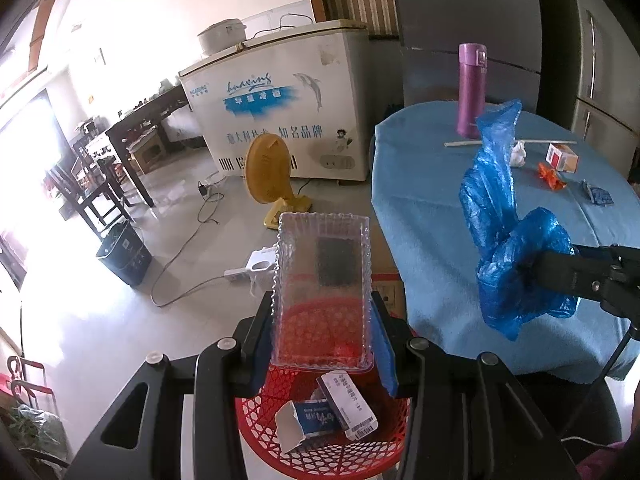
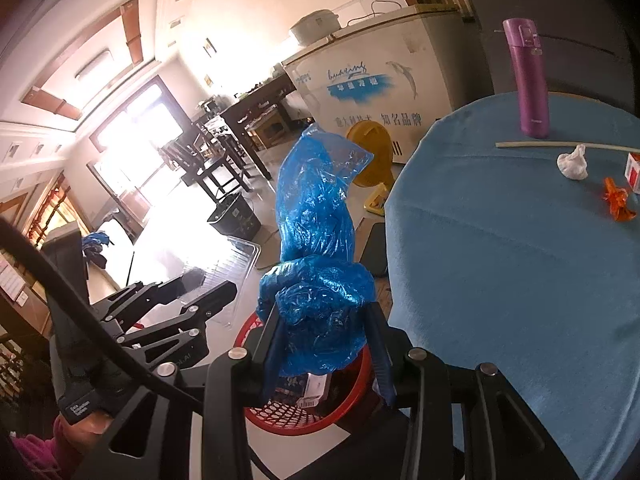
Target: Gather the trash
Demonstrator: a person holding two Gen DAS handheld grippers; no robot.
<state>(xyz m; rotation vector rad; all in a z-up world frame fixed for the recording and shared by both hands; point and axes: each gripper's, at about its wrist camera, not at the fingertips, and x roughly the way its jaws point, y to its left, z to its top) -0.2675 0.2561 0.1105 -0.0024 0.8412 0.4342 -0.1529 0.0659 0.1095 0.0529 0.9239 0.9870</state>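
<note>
My left gripper (image 1: 322, 320) is shut on a clear plastic tray (image 1: 322, 280) and holds it upright above a red mesh basket (image 1: 320, 452) on the floor. The basket holds small blue-and-white cartons (image 1: 344, 408). My right gripper (image 2: 326, 336) is shut on a crumpled blue plastic bag (image 2: 320, 240), held above the same basket (image 2: 348, 404) beside the table edge. The bag also shows in the left wrist view (image 1: 508, 232). On the blue tablecloth (image 2: 500, 260) lie a white paper wad (image 2: 573, 164), an orange wrapper (image 2: 618, 200) and a red-and-white box (image 1: 562, 157).
A purple flask (image 2: 530, 76) and a white straw (image 2: 560, 145) are on the table. A yellow fan (image 1: 266, 176), a black bin (image 1: 124, 254), a power strip (image 1: 240, 274) with cable, and a white chest freezer (image 1: 280, 108) stand on the floor. Dark tables and chairs (image 1: 116, 160) are at left.
</note>
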